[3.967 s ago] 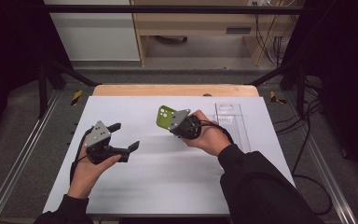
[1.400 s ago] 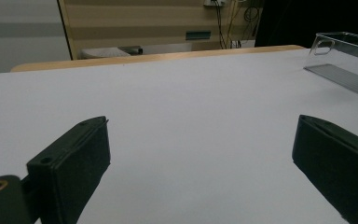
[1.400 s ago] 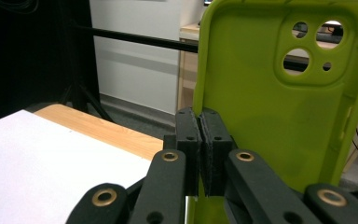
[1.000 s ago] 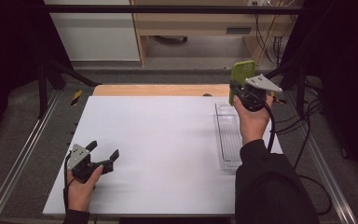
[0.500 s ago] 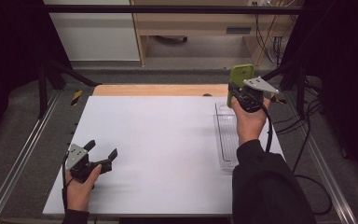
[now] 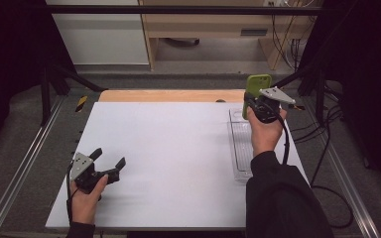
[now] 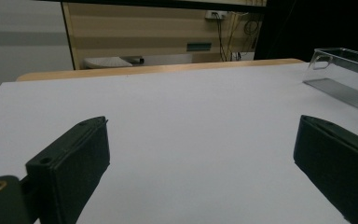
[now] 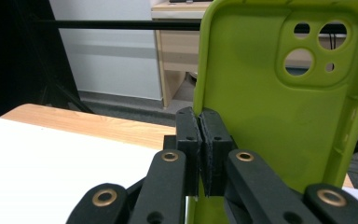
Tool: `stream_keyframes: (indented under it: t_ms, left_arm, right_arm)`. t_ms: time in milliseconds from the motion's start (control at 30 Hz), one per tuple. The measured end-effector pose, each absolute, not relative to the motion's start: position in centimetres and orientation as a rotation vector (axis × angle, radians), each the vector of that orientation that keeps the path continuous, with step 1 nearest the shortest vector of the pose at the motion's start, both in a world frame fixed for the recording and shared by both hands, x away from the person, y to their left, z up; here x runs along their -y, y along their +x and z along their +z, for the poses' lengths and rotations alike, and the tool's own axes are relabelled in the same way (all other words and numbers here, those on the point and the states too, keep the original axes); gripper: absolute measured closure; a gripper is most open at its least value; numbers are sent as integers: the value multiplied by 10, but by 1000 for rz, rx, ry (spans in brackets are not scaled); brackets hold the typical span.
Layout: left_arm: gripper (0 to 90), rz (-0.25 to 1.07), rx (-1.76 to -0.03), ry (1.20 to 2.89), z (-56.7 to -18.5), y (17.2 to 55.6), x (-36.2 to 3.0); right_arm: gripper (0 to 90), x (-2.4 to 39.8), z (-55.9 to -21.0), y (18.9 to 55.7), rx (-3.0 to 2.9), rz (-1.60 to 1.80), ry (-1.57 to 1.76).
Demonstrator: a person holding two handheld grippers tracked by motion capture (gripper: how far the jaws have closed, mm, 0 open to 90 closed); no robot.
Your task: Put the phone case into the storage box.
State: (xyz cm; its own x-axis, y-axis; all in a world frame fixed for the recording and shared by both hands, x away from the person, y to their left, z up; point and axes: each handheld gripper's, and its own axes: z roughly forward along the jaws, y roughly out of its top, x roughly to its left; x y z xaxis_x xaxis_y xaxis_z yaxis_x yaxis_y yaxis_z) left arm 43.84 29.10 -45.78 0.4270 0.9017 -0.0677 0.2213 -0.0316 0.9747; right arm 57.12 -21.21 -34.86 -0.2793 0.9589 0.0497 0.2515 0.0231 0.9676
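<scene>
Green phone case pinched edgewise by right gripper; left gripper gapes empty.

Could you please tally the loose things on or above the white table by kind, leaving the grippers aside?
Lime-green soft phone case: 1, held above the table
Clear plastic rectangular tray: 1, on the table's right side
Total: 2

Both handheld tools, the left gripper and right gripper, are built black with brass-ringed pivots, grey three-cornered top plates and trailing black cables, while a dark, seemingly black sleeve is worn.
</scene>
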Motion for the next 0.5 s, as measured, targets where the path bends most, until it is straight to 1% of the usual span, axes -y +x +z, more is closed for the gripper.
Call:
stream_keyframes:
  t_ms: [500]
  left_arm:
    - [27, 747, -1024, 1520, -455, 437, -293]
  right_arm:
    - [880, 204, -358, 576, -1635, 1212, 1257]
